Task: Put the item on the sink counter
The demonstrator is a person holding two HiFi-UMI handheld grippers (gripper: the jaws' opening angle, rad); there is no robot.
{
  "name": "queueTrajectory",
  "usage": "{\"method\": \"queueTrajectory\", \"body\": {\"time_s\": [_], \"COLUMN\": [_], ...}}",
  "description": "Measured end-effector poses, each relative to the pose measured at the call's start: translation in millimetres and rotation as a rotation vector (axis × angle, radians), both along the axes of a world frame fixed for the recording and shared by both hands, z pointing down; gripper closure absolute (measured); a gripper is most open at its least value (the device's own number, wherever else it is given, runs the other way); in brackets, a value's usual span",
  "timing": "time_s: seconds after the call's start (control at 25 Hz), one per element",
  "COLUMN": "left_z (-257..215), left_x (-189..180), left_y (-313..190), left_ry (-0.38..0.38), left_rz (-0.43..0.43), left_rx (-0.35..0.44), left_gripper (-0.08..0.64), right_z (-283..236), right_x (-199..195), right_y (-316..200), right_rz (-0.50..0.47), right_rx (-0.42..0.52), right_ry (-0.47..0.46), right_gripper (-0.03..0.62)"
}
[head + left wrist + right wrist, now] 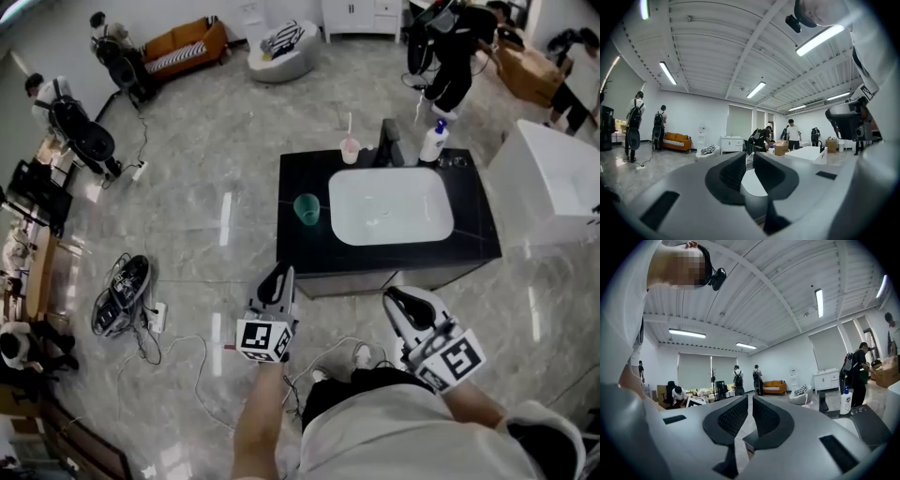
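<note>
Two grippers, both empty, both low over the floor [202,202], just short of the tabletop [292,246], touching nothing.

Jaws:
- On the left gripper [278,274] the jaws are all but together, with only a thin slit and nothing in it.
- On the right gripper [398,298] it's the same: jaws closed to a hairline, nothing between them.

Position: the left one sits off the tabletop's front-left corner. The right one sits off the front edge, below the basin [389,208]. They are well apart from each other.

On the tabletop, the green cup [307,208] stands upright left of the basin, near its rim but not touching it. It is apart from both grippers.

Along the back edge, left to right:
- a pink cup [350,150] with a thin stick standing in it; can't tell what the stick is
- a black faucet [390,142]
- a white bottle [433,142] with a blue top

The basin is white, set into the black top.

Around it: a white tub [548,183] stands right of the tabletop. Cables [178,342] trail over the floor near the person's feet. Other people stand far back in the room, some near a sofa [183,45].
</note>
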State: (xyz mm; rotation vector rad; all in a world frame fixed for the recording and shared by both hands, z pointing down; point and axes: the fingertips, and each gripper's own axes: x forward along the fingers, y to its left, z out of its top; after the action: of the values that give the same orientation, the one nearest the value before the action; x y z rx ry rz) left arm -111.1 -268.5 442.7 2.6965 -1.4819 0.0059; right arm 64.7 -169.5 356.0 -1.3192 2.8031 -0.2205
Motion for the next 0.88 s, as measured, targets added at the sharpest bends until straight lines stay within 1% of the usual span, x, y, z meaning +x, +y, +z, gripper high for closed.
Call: {"method": "queueTrajectory", "body": {"time_s": [0.12, 0.36, 0.44, 0.64, 0.76, 0.88], "left_z": [-3.9, -13.7, -16.0, -15.1, -19.5, -33.4], "left_x": [-3.7, -7.2, -7.2, -11.8, -13.7, -18.2], "left_y": [3.9, 13.4, 18.5, 36.9, 48.5, 62.5], "left_ry": [0.002, 0.001, -0.002, 0.005, 0.002, -0.002], "left_rz": [-0.016, -0.030, -0.033, -0.060, -0.069, -0.079], "left_rx": [0.005, 0.021, 0.028, 0.011, 0.002, 0.016], "left_gripper": [0.519, 0.535, 0.553, 0.558, 0.558, 0.558], "right_z": [-6.8, -15.0, -16.9, -22.4, -27.2, -32.0], "right_x": [-3.7, -3.7, -3.3, -2.7, -1.6, -1.8], "right_y": [3.1, 14.1, 16.3, 20.7, 21.2, 19.9], "right_rz": [-0.004, 0.007, 0.012, 0.024, 0.030, 0.037], "right_rx": [0.018, 0.041, 0.046, 0.056, 0.032, 0.006], "right_ry": [0.002, 0.007, 0.009, 0.014, -0.031, -0.083], "right_gripper": [0.538, 0.538, 0.538, 0.538, 0.538, 0.538]}}
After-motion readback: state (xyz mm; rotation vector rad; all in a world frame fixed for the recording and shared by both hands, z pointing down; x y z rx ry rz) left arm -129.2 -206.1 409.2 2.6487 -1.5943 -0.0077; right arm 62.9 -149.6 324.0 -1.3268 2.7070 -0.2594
